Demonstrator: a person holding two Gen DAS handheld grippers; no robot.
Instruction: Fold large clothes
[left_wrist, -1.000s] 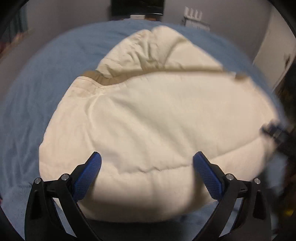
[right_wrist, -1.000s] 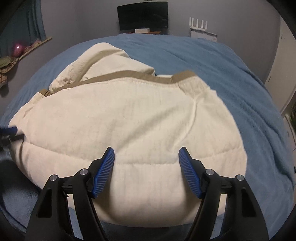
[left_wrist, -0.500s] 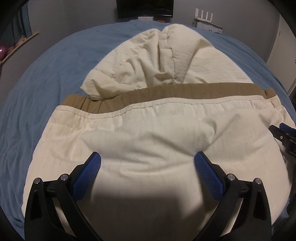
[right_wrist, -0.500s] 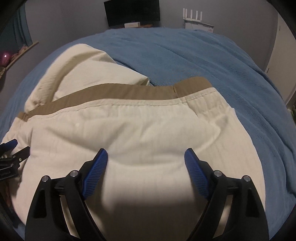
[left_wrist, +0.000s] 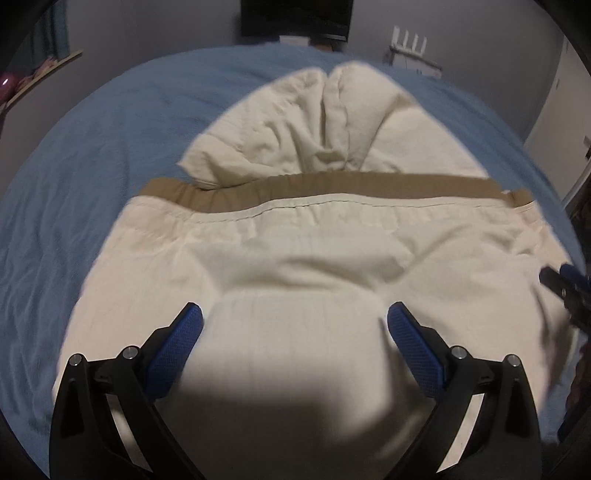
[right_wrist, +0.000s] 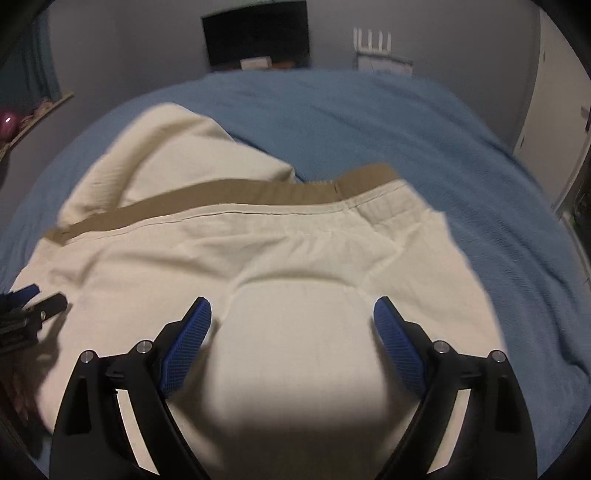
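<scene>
The cream trousers (left_wrist: 332, 258) lie folded on the blue bed cover (left_wrist: 92, 166), directly ahead of and under both grippers, their tan waistband (left_wrist: 332, 188) running crosswise. The left gripper (left_wrist: 295, 325) is spread wide, holding nothing; the right gripper (right_wrist: 291, 317) has just been opening, only flat cloth between its jaws. Nothing obstructs either; each sits equally near.

The left gripper (left_wrist: 294, 317) is hovering with jaws spread wide over cream trousers (left_wrist: 314, 266) lying on the blue bed (left_wrist: 92, 177). A tan waistband (left_wrist: 332, 188) is running crosswise ahead of it. The right gripper (left_wrist: 565, 288) is showing at the far right edge, blurred.
</scene>
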